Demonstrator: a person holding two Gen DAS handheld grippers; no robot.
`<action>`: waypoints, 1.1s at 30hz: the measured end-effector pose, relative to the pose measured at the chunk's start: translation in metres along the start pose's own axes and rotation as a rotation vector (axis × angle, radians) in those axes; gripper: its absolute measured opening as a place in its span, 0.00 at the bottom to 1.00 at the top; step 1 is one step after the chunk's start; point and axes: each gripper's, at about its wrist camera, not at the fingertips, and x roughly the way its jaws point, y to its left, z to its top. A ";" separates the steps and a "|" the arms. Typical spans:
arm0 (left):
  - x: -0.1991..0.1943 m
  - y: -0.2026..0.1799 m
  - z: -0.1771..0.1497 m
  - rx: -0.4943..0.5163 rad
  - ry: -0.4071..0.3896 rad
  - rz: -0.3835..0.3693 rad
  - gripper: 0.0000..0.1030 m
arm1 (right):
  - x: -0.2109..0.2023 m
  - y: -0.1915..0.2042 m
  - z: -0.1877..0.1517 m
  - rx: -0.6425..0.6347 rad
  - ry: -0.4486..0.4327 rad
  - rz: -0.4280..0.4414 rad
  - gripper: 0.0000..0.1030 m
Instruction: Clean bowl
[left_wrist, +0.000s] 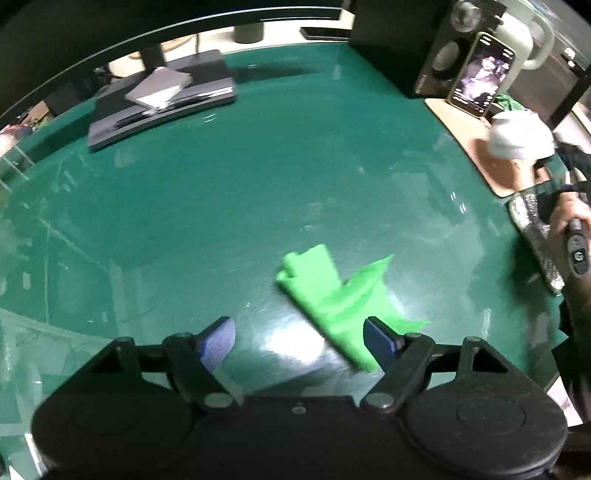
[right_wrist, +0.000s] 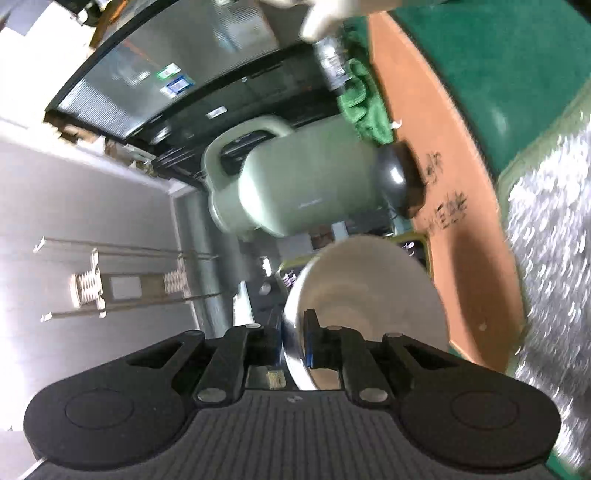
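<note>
Right claw (right_wrist: 293, 343) clamped on bowl (right_wrist: 369, 291) rim (bowl tipped sideways). Left claw (left_wrist: 299, 341) wide, empty, above cloth (left_wrist: 332, 299) on table (left_wrist: 221, 206).

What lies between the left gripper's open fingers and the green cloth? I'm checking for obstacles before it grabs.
Nothing: in the left wrist view the green cloth already reaches the left gripper, over bare green table.

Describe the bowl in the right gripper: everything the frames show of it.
The bowl is round, with a pale, smooth inside and a shiny metallic outer wall. It looks empty and is held on edge, its opening turned sideways. The right gripper is shut on its rim, one of the fingers inside, the other outside. Nothing else touches it.
</note>
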 end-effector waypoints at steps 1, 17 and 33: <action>0.000 -0.002 0.002 0.000 -0.008 0.003 0.74 | 0.002 0.006 0.000 -0.007 0.017 -0.012 0.11; -0.018 0.089 -0.040 -0.222 -0.109 -0.018 0.74 | 0.063 0.062 -0.235 -0.830 0.940 -0.326 0.10; -0.043 0.210 -0.126 -0.500 -0.221 -0.002 0.74 | -0.049 0.011 -0.540 -2.212 1.938 -0.117 0.10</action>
